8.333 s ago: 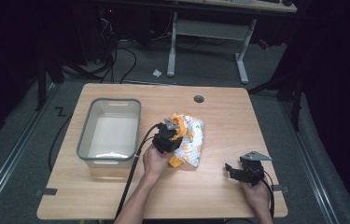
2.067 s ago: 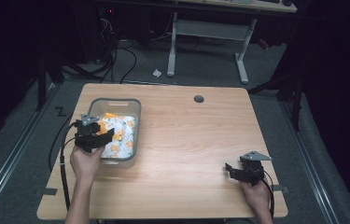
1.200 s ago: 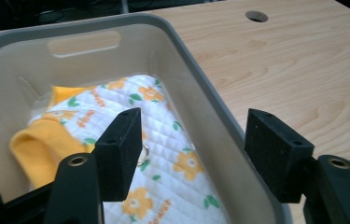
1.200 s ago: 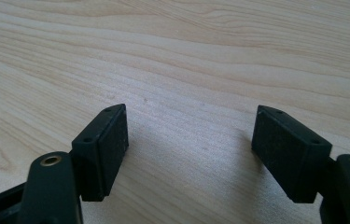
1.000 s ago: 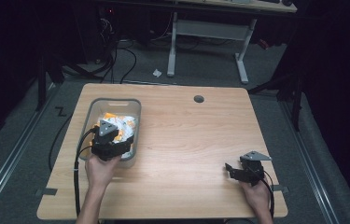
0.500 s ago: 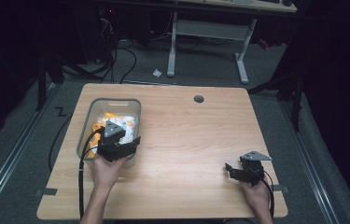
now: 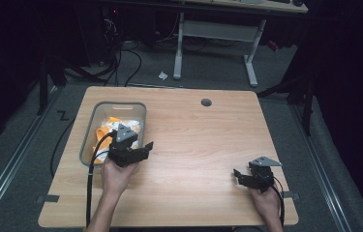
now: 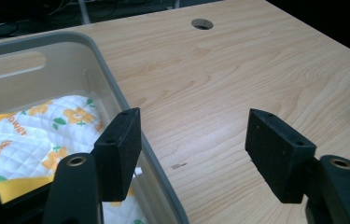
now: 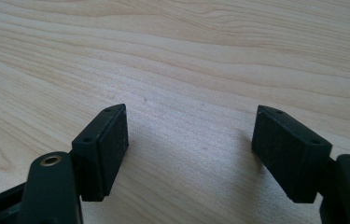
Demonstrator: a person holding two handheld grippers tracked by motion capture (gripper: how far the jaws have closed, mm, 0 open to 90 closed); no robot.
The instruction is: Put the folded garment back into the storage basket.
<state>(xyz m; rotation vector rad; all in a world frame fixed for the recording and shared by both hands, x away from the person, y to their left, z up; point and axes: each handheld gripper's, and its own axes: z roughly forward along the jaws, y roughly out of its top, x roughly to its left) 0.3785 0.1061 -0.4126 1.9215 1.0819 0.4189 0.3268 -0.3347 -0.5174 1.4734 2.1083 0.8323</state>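
Black right gripper (image 7: 239,177) near table (image 7: 208,140) front edge, jaws apart, nothing between. Left gripper (image 8: 196,149) at bin (image 7: 88,145) rim, jaws wide, straddling near wall, holding nothing. Floral cloth (image 8: 28,135) inside bin, orange print "flower" partly readable. Left hand (image 7: 117,176) palm down behind gripper.

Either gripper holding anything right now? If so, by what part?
Nothing is held. The left gripper has open, empty jaws straddling the bin rim; the floral cloth lies loose inside the bin. The right gripper is open and empty over the table.
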